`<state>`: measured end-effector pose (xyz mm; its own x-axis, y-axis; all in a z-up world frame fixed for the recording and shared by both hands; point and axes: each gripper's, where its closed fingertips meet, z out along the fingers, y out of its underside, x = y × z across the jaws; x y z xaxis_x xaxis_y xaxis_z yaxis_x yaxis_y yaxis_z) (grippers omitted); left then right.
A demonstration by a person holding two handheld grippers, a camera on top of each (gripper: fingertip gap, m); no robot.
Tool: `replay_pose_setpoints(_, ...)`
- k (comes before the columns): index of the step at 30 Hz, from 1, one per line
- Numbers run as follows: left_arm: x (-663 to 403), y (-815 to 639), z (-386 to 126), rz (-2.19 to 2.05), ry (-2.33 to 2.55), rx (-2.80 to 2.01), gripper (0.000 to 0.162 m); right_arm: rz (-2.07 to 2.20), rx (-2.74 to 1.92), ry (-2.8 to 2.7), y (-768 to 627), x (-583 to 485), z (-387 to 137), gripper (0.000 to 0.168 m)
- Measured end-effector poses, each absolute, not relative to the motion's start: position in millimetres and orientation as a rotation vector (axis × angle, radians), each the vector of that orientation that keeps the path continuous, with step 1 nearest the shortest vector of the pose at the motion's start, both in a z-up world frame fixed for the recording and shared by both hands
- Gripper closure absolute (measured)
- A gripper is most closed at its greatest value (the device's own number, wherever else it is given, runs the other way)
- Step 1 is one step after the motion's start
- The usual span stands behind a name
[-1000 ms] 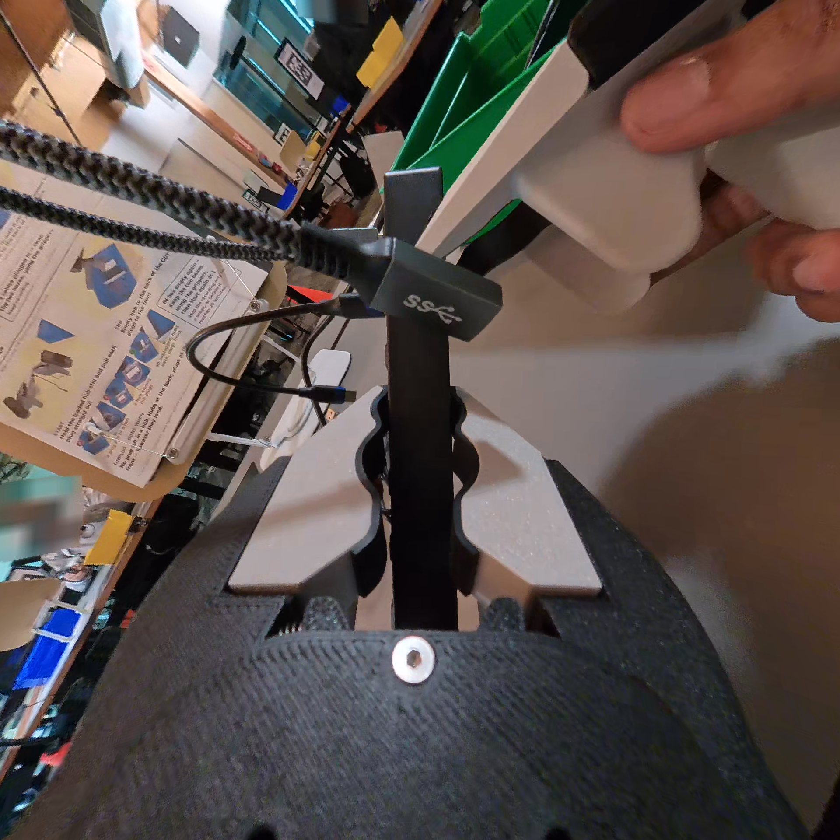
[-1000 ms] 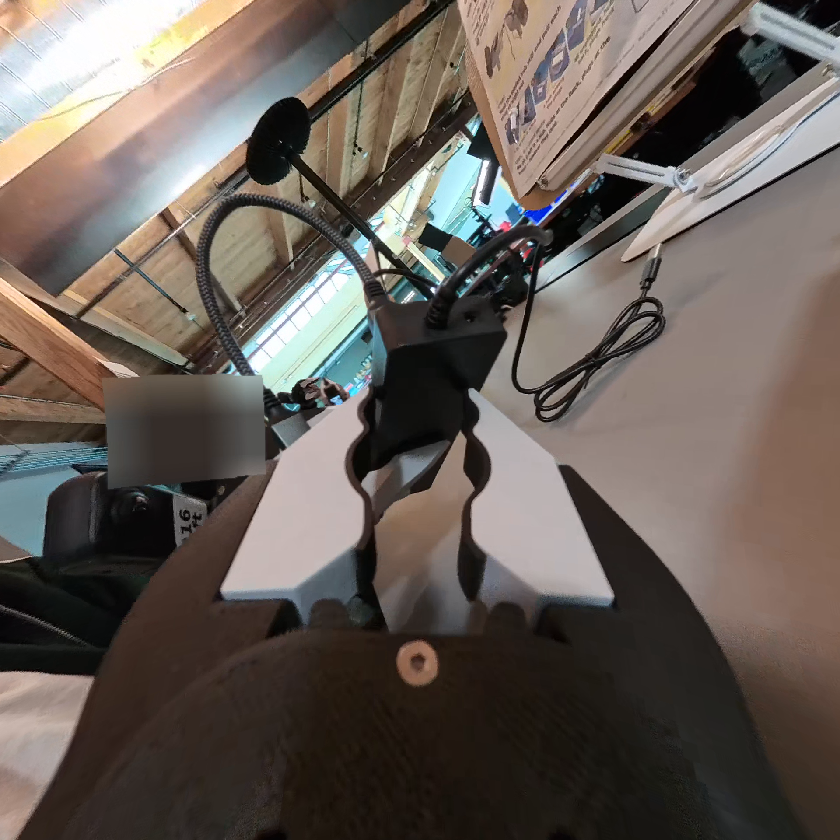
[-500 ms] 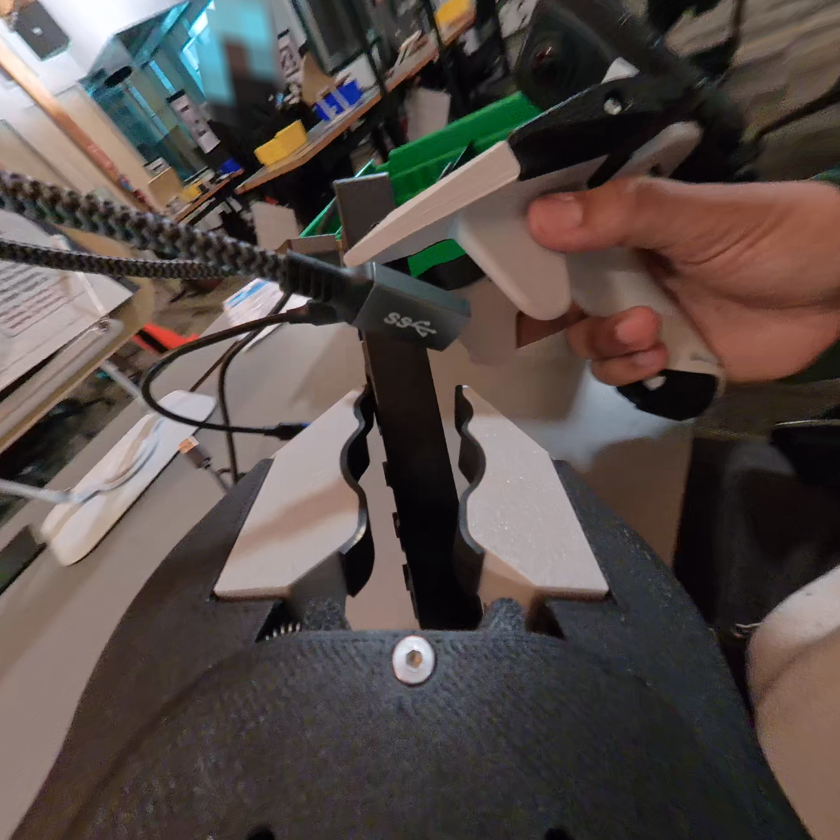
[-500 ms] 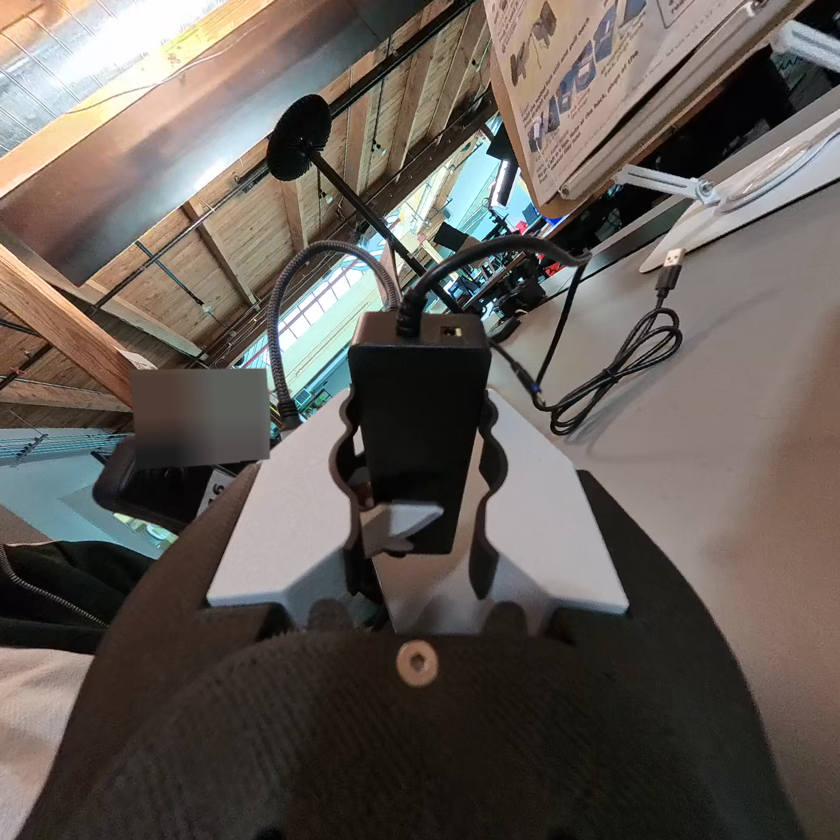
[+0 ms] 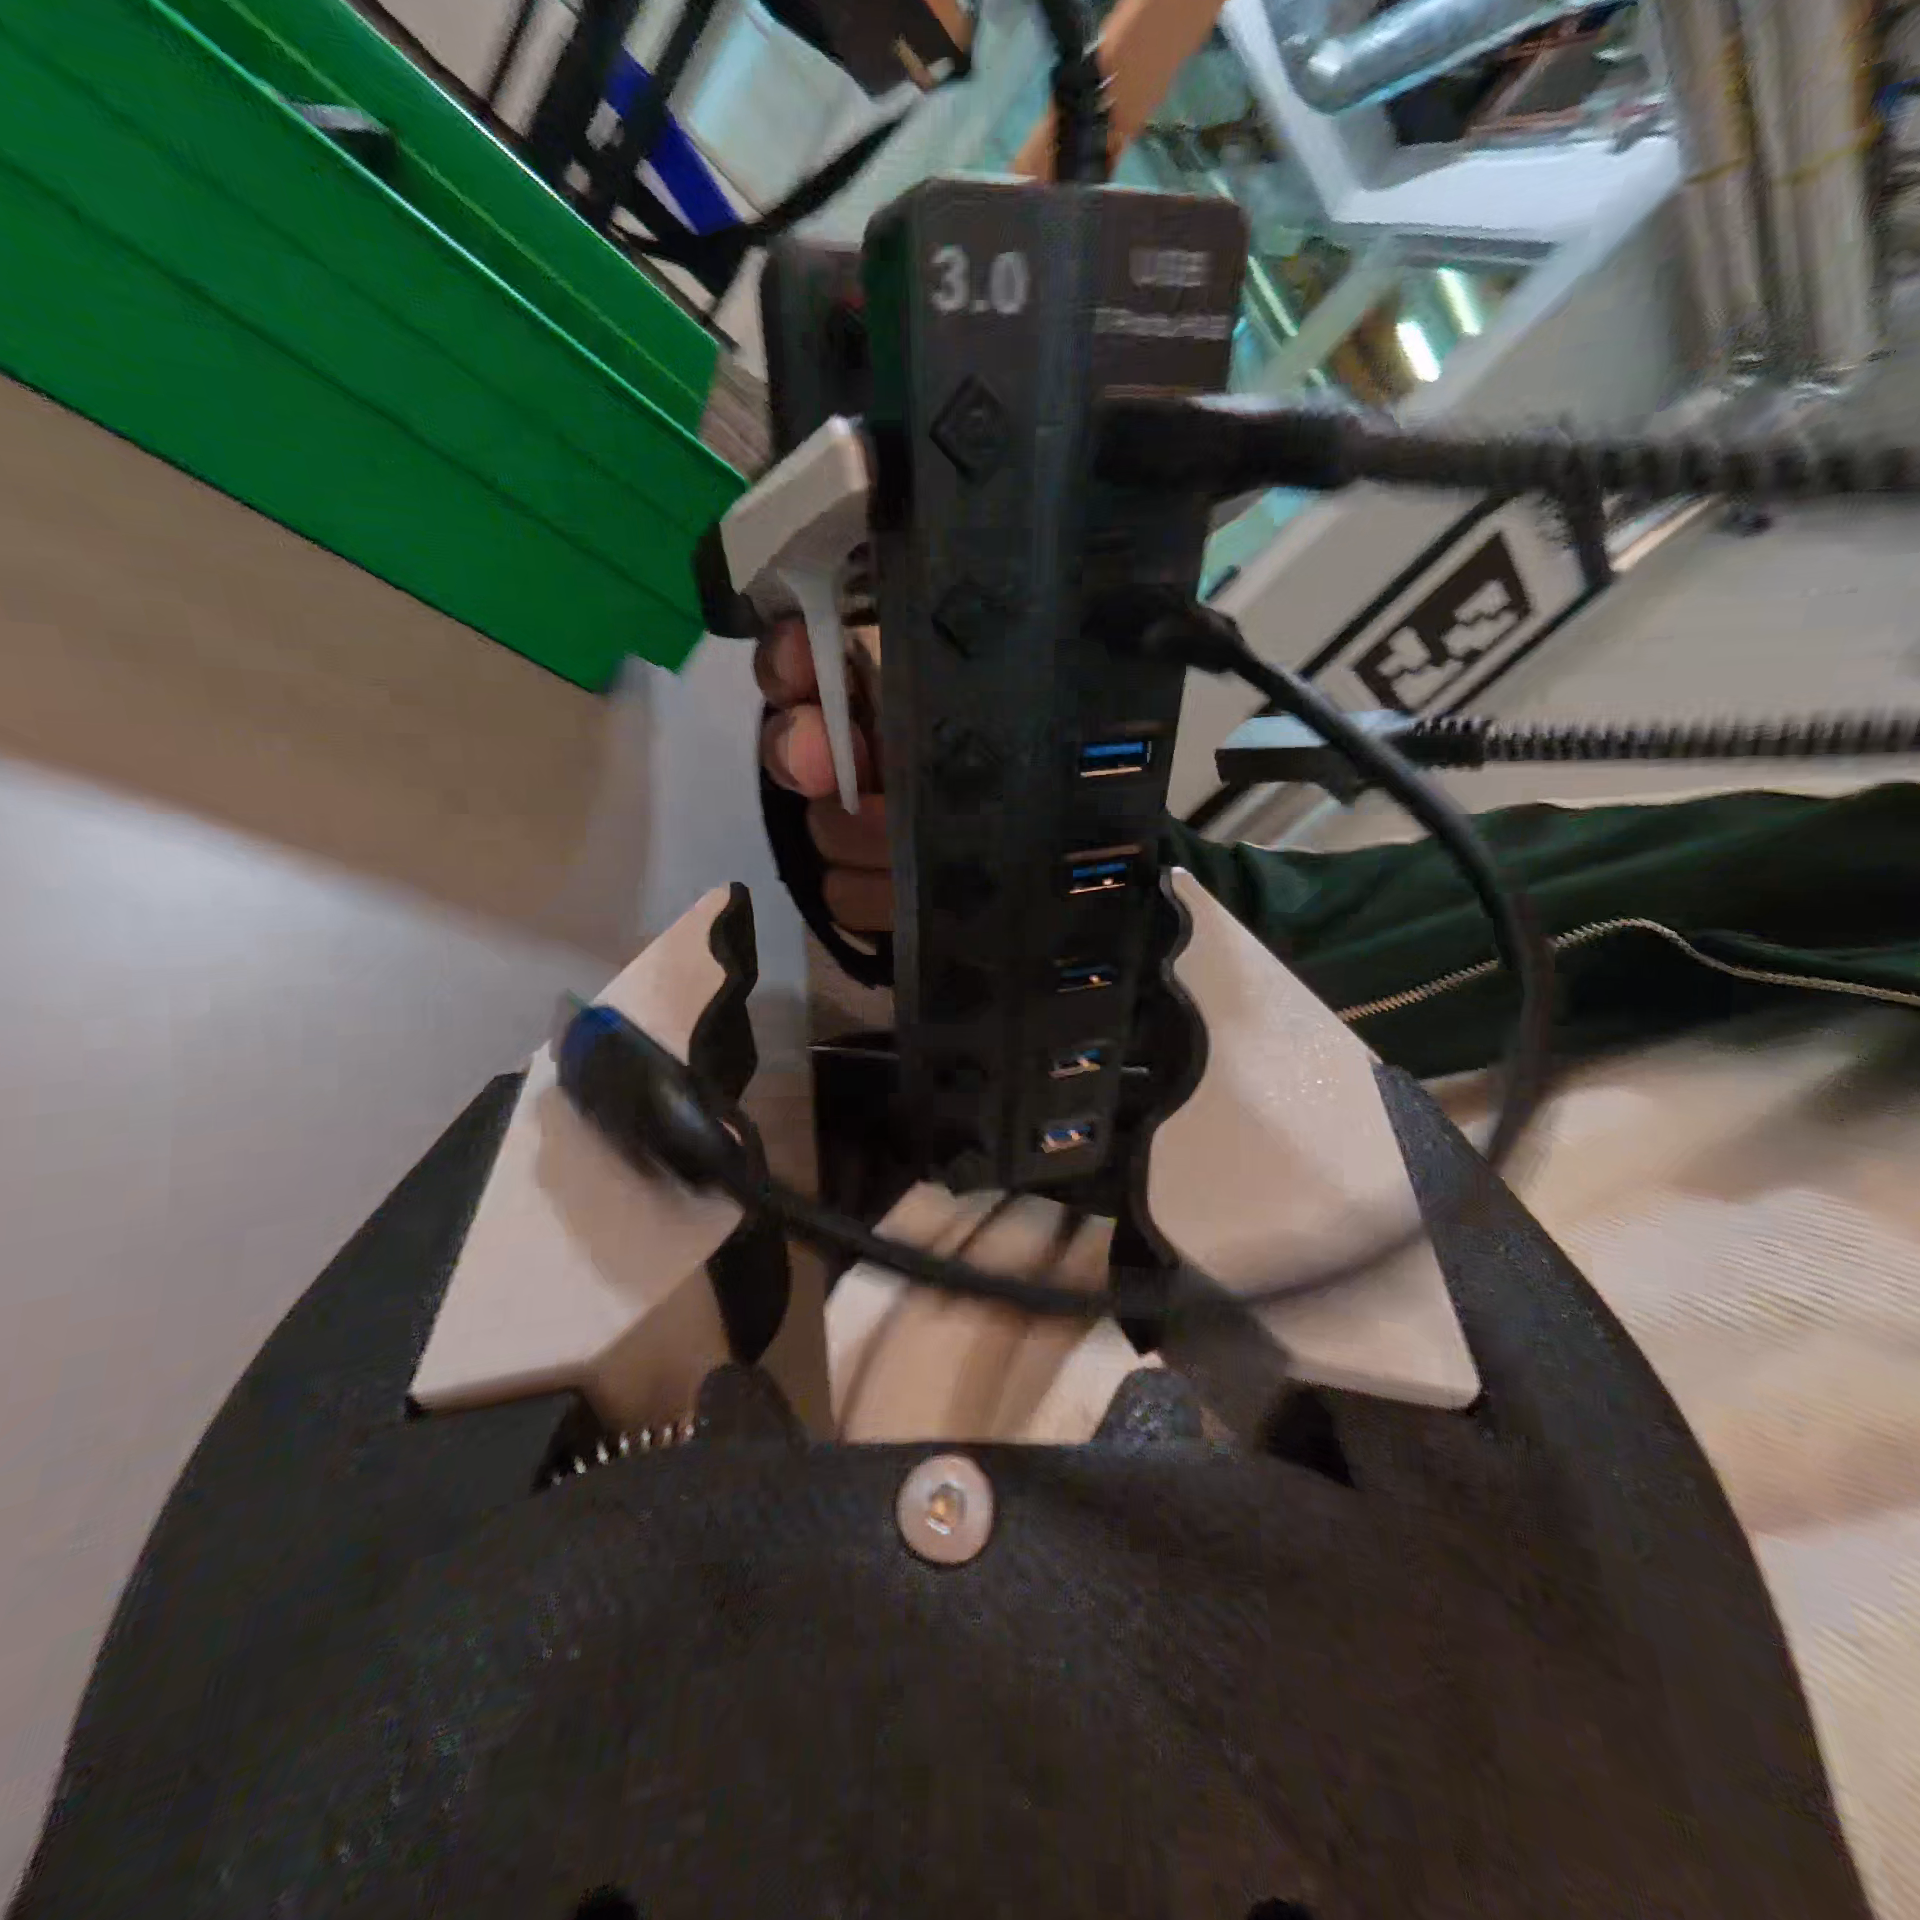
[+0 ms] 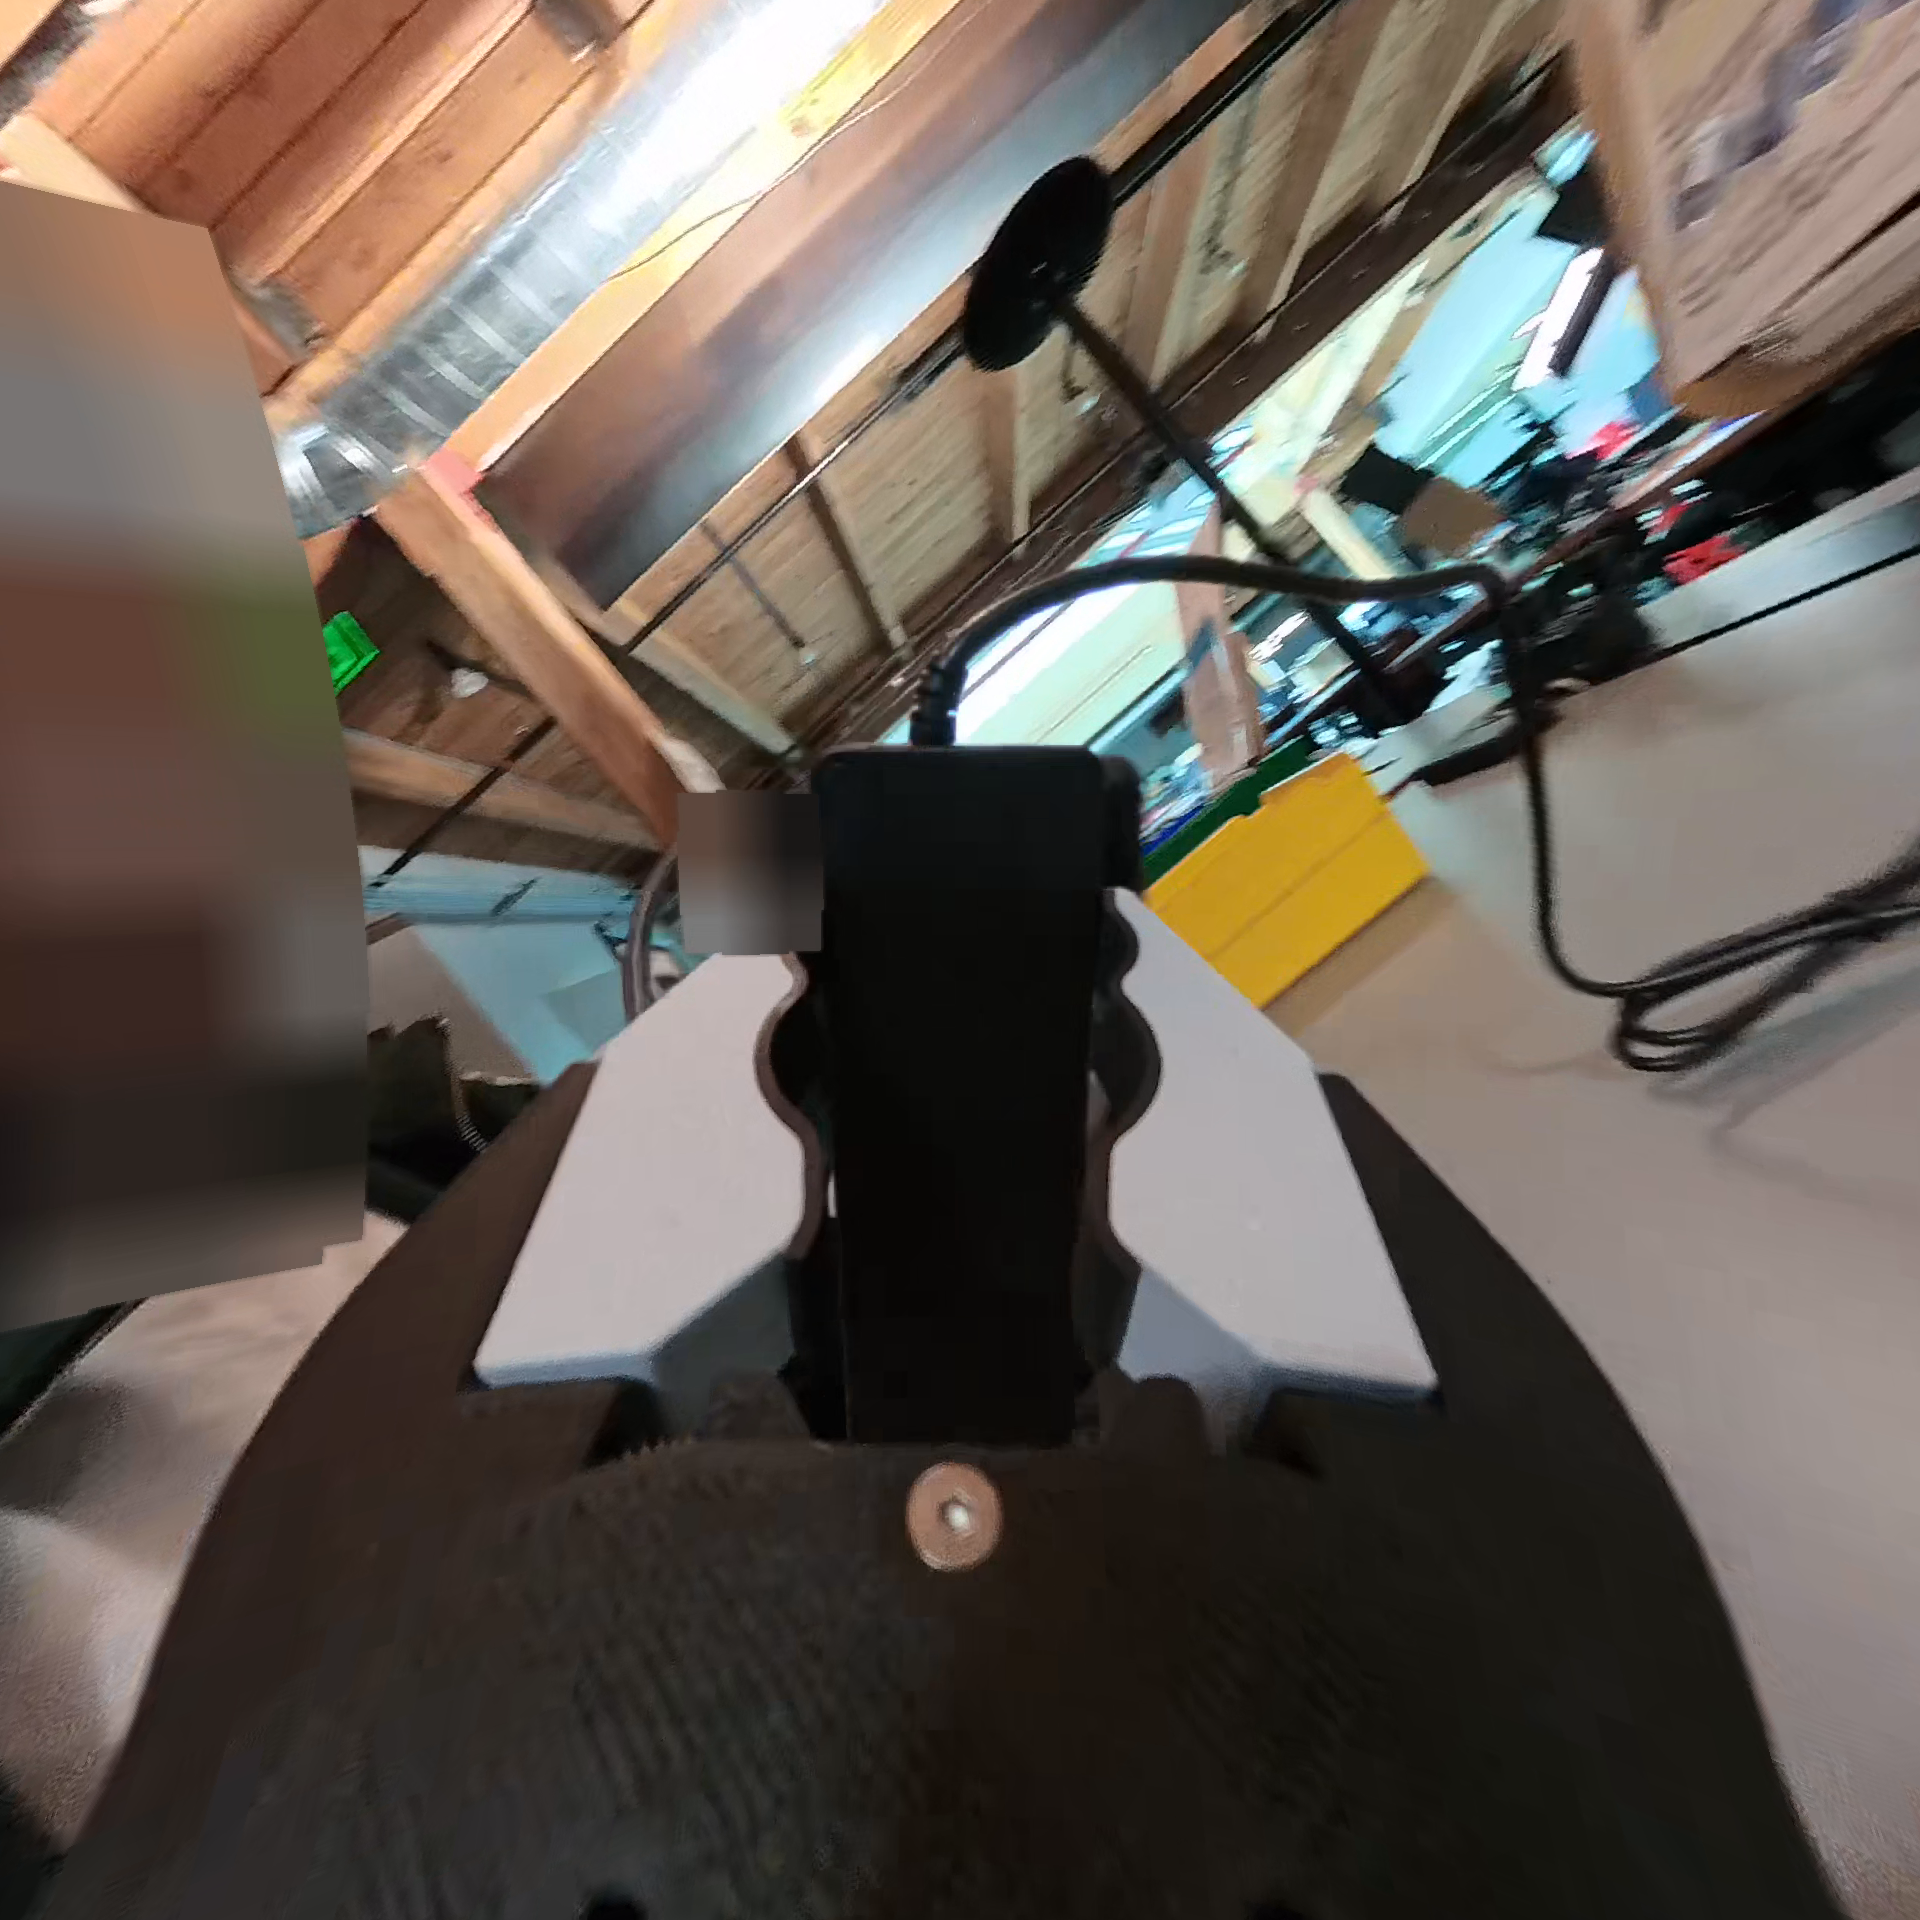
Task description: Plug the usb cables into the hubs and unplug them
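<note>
A long black USB hub [image 5: 1029, 644] stands upright between my left gripper's [image 5: 951, 904] fingers. They are spread wide: the hub rests near the right finger and a gap shows at the left one. A braided cable [image 5: 1455, 462] and a thin black cable [image 5: 1351, 748] are plugged into its upper ports; several blue ports below are empty. A loose black plug [image 5: 634, 1091] lies blurred across my left finger. My right gripper [image 6: 956, 945] is shut on the hub [image 6: 956, 1039]. It also shows behind the hub in the left wrist view [image 5: 800, 520], held by a hand.
Green bins [image 5: 312, 364] stand at the left, a dark green sleeve [image 5: 1558, 914] at the right. A second braided cable's plug [image 5: 1288, 753] hangs beside the hub. On the grey table [image 6: 1558, 1299] are a yellow bin [image 6: 1288, 883] and a coiled black cable [image 6: 1714, 987].
My left gripper has opened off the hub, which it clamped a second ago. My right gripper has closed on the hub and holds it. Both views have swung; the hub's port face now shows.
</note>
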<state>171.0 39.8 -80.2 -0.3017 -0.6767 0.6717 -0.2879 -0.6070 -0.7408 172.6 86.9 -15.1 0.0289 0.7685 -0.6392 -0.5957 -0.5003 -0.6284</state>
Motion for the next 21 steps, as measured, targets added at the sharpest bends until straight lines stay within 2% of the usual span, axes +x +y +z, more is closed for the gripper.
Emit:
replay_pose_setpoints(3, 174.6, 21.7, -79.7, -2.097, 1.231, -1.615, 0.093, 1.768, -1.227, -0.261, 75.3, 155.2, -11.1, 0.117)
replay_pose_setpoints(5, 176.7, 15.3, -72.8, -2.194, 1.173, -1.565, 0.106, 1.807, -1.219, -0.260, 73.8, 150.6, -11.2, 0.117)
replay_pose_setpoints(12, 184.4, 23.1, -71.8, -2.219, 1.015, -1.568, 0.108, 1.874, -1.183, -0.154, 83.7, 162.0, -12.2, 0.116)
replay_pose_setpoints(15, 187.3, 25.4, -70.6, -2.217, 0.958, -1.586, 0.101, 1.858, -1.188, -0.135, 86.9, 160.2, -13.0, 0.116)
replay_pose_setpoints(21, 190.7, 37.2, -77.5, -2.151, 0.906, -1.629, 0.106, 1.710, -1.216, -0.061, 99.2, 167.5, -18.2, 0.116)
